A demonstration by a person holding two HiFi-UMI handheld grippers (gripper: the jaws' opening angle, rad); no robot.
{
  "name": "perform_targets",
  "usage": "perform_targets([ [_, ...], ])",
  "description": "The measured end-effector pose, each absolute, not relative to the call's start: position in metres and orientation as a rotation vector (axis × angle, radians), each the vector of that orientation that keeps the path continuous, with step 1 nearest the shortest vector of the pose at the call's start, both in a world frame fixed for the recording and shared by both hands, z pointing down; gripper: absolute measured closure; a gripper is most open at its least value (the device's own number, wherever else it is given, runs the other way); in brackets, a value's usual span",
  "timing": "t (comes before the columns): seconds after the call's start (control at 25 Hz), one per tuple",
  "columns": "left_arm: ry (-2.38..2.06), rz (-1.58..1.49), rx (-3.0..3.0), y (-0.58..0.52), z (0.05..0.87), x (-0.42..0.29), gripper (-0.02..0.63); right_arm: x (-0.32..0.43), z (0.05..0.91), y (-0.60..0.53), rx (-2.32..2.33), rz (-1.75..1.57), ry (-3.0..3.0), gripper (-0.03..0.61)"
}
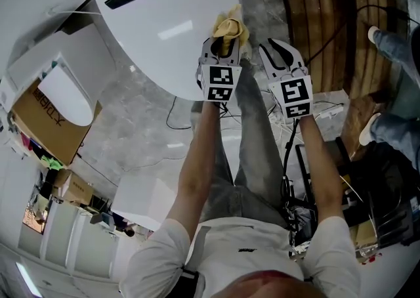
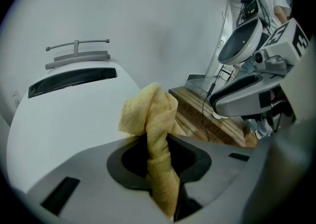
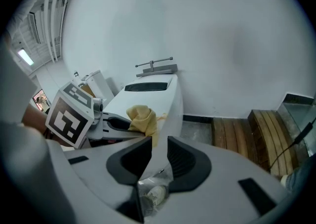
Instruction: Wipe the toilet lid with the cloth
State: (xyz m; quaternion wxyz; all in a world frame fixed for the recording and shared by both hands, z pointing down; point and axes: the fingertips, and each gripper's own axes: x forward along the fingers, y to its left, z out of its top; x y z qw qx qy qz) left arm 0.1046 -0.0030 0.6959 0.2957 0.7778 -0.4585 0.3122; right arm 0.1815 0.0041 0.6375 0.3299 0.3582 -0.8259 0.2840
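a: left gripper [image 2: 158, 143]?
b: shut tight on the yellow cloth [image 2: 148, 109]. squeezed thin between the jaws, with a soft bunched top poking out past the tips.
a: and the toilet lid [image 2: 69, 119]?
b: white and closed. right in front of the left gripper and a bit to its left. cloth top up by the near edge of the lid. touching or not, hard to tell.
a: right gripper [image 3: 158, 161]?
b: just beside the left one, on its right. open only a crack, holding nothing at all.
a: in front of that one?
b: wooden boards [image 3: 256, 139] down on the right, a plain grey wall [image 3: 207, 30] behind, and the lid off to the left.
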Motion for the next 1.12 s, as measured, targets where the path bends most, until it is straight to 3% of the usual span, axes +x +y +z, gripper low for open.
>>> perform_targets([
  [0.56, -1.072, 0.837, 2.138, 0.026, 0.702, 0.134, 0.509, 0.182, 0.643, 0.026, 0.949, 0.756, -2.142, 0.466],
  [1.12, -0.97, 0.843, 2.132, 0.068, 0.705, 0.115, 0.509, 0.143, 0.645, 0.042, 0.855, 0.713, -2.15, 0.466],
])
